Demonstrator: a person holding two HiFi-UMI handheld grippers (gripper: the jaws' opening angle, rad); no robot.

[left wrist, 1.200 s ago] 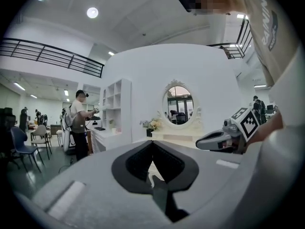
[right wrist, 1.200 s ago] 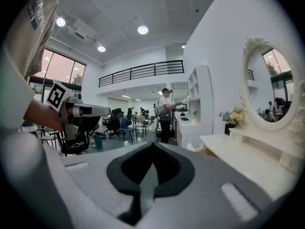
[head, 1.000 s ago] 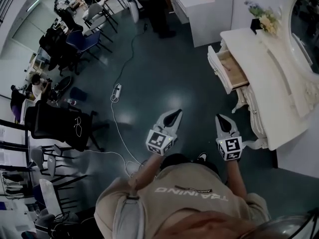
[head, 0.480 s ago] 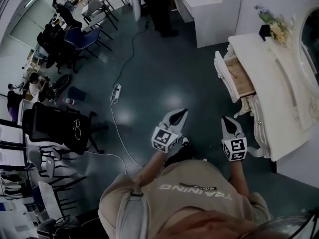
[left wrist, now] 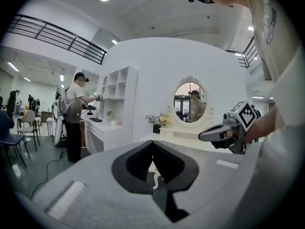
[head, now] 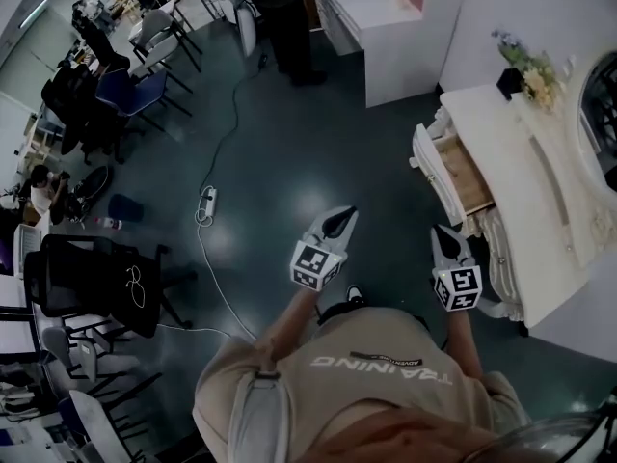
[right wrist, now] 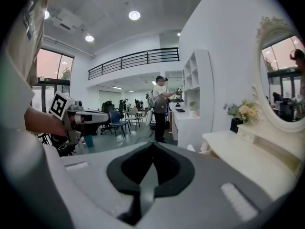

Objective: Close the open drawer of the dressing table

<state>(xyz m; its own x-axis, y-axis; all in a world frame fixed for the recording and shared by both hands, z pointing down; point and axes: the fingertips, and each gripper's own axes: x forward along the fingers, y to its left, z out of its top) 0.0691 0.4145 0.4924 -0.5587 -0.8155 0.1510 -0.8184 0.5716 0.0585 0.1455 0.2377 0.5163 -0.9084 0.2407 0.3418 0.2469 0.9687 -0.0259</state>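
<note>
Left gripper [head: 339, 218] and right gripper [head: 444, 234], jaws together and empty, hung short of the open drawer [head: 465, 174], just ahead of the right one. An off-centre push might have jammed it askew.

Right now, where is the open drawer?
In the head view, the open drawer juts from the dressing table at the right, just ahead of the right gripper.

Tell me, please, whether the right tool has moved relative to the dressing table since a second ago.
Yes: the right tool has come nearer to the open drawer of the dressing table.
</note>
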